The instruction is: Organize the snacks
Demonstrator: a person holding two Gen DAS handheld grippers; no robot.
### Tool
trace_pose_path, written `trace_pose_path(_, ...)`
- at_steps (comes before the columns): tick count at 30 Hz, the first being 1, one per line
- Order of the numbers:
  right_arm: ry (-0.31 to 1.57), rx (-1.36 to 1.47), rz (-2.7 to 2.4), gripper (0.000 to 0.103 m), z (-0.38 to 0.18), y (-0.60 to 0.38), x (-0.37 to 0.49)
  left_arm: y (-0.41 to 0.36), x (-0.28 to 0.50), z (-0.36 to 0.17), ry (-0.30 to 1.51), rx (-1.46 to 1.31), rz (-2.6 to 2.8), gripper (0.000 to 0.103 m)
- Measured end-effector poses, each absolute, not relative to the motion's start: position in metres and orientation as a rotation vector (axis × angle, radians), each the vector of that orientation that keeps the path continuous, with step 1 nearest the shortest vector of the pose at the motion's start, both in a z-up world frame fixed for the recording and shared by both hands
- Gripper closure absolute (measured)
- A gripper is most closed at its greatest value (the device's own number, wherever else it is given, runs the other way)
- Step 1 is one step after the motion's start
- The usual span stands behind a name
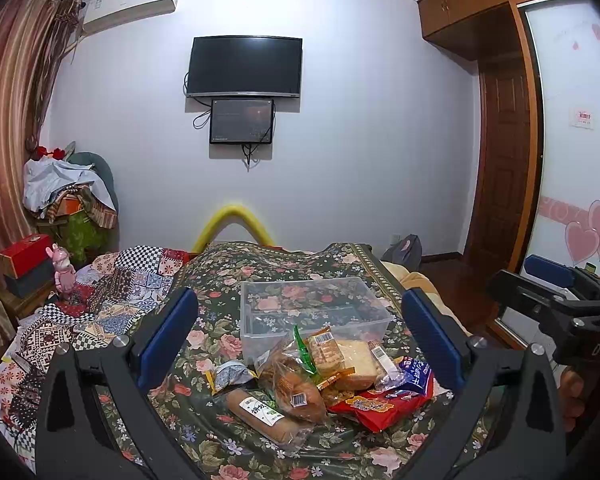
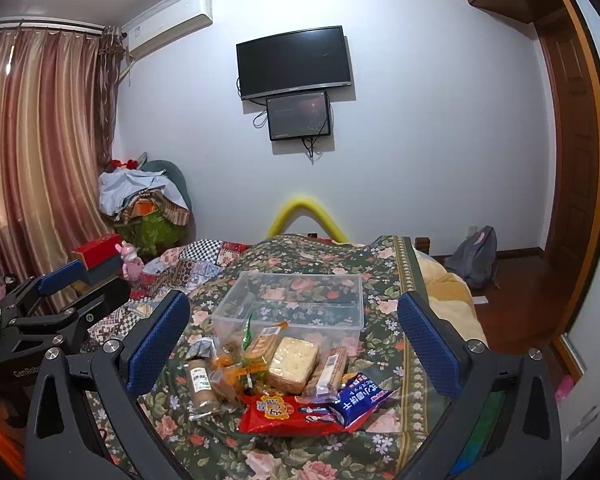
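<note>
In the left wrist view, the left gripper is held above a floral bedspread, with its blue pads wide apart and nothing between them. A pile of snacks is seen between the fingers, near the tips: a long bread roll, a red packet and a blue packet. Just beyond the pile, touching it, a clear plastic box is placed on the bedspread. A patchwork quilt lies to the left of the gripper. Straight ahead, a television is mounted on the white wall. The right gripper is seen at the right edge.

In the right wrist view, the right gripper is also spread open and empty. The snacks lie between its fingers, with the clear plastic box behind them. Striped curtains hang far to the left, and a backpack rests on the floor to the right. The left gripper appears at the left edge, its pads apart.
</note>
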State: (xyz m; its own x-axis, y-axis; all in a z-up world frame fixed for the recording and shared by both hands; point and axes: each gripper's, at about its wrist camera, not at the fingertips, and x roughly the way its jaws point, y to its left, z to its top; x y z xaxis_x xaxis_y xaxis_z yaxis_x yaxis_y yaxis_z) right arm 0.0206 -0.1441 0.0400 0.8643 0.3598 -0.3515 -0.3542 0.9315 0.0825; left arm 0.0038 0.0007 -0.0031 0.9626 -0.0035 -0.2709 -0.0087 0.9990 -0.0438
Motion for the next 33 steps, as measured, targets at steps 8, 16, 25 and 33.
trace_pose_path(8,0.370,0.009,0.377,0.000,0.0401,-0.1434,0.0202,0.0006,0.0039,-0.0032,0.276,-0.048,0.000,0.000)
trace_pose_path(16,0.370,0.006,0.379,0.000,0.0410,-0.1422,0.0183,0.0000,0.0050,-0.0045,0.277,-0.050,-0.001,0.000)
trace_pose_path(25,0.372,0.005,0.377,0.000,0.0398,-0.1422,0.0199,-0.0014,0.0045,-0.0055,0.278,-0.048,-0.007,0.000)
trace_pose_path(33,0.373,0.006,0.376,0.000,0.0395,-0.1419,0.0200,-0.0022,0.0043,-0.0057,0.278,-0.050,-0.008,0.000)
